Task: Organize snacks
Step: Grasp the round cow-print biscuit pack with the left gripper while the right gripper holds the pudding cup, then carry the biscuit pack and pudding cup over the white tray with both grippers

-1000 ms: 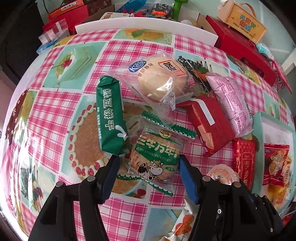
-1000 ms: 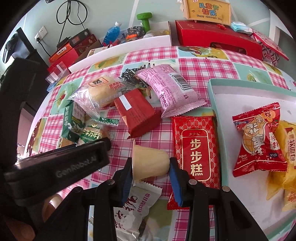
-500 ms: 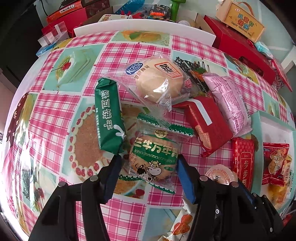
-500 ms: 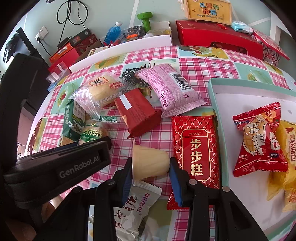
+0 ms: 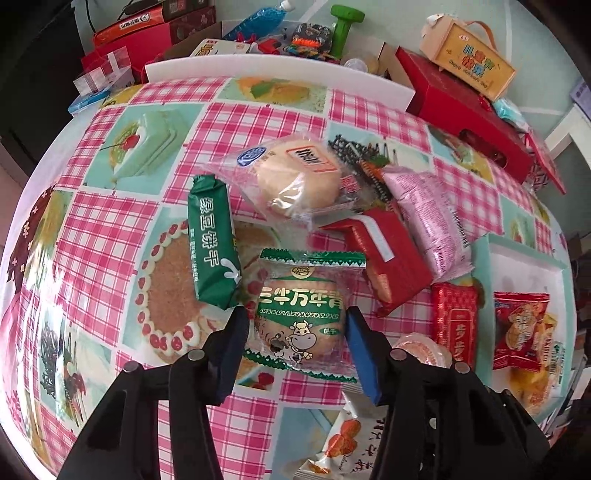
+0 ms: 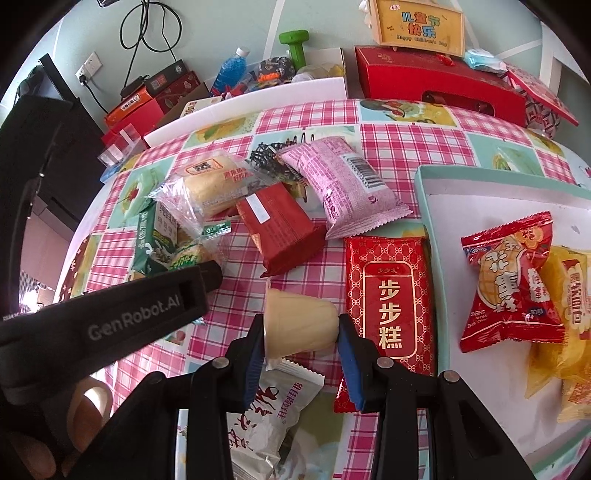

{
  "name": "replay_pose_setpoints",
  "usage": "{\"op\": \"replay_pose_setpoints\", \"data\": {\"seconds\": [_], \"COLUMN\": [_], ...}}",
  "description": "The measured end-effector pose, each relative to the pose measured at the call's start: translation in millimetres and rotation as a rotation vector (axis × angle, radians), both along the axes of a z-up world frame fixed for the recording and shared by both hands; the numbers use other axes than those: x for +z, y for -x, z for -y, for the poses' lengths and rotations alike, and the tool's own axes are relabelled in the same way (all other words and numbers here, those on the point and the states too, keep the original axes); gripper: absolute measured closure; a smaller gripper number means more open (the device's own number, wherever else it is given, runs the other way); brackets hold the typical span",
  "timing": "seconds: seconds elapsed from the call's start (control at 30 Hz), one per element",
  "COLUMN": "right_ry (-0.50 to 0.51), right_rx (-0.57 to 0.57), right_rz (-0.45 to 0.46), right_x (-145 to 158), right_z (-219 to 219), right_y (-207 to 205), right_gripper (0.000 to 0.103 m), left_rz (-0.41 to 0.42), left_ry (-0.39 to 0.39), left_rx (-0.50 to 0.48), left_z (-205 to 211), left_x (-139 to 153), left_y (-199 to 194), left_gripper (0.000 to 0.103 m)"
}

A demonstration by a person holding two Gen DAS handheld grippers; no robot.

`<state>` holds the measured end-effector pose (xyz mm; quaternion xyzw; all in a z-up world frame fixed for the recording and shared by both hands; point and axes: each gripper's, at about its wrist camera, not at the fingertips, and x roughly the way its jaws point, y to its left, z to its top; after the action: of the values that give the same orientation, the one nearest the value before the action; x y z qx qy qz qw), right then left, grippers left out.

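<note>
My left gripper [image 5: 293, 325] is shut on a green-and-clear biscuit packet with a cow on it [image 5: 301, 317] and holds it above the checked tablecloth. My right gripper [image 6: 301, 328] is shut on a pale yellow jelly cup [image 6: 299, 321], lying sideways between the pads. Loose snacks lie on the cloth: a green biscuit bar [image 5: 212, 240], a bun in clear wrap [image 5: 295, 181], a dark red packet [image 6: 277, 229], a pink packet [image 6: 340, 184] and a red patterned packet [image 6: 391, 302]. A teal-rimmed white tray [image 6: 424, 206] at the right holds a red packet [image 6: 513, 291] and yellow packets [image 6: 569, 332].
Red gift boxes [image 6: 439, 81], a yellow-fronted box [image 6: 417, 26], a green dumbbell [image 6: 293, 46] and a blue bottle [image 6: 231, 72] crowd the far edge behind a white board [image 5: 277, 79]. A white snack packet [image 6: 266, 413] lies under my right gripper. The left gripper's body [image 6: 110, 325] fills the right view's lower left.
My left gripper has closed in on the cow biscuit packet and lifted it slightly. My right gripper has kept still with the jelly cup.
</note>
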<state>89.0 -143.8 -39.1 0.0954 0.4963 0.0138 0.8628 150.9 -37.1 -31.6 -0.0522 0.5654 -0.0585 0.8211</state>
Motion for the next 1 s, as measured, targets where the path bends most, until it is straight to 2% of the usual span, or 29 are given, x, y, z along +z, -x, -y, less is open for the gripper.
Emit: {"op": "replay_pose_setpoints", "data": {"seconds": [0.37,0.53,0.77,1.0], "right_ry": [-0.023,-0.03,-0.04,-0.044], "right_rx": [-0.02,-0.031,-0.043,-0.045], "right_rz": [0.036,0.049,0.073,0.09], "right_x": [15,21,29,36], "right_z": [11,17,24,27], "right_y": [8,12,17,21], "right_gripper": [0.063,0.063,0.063,0.063], "left_rz": [0.042,0.057,0.104,0.14], "left_ry": [0.074,0.088,0.18,0.194], "left_rx": [0.01,0.008,-0.009,-0.021], "left_z": [-15,-21,-29,-23], "left_x": [33,36,59,74], "left_y": [12,16,30,35], "left_gripper": [0.051,0.051,0.051,0.051]}}
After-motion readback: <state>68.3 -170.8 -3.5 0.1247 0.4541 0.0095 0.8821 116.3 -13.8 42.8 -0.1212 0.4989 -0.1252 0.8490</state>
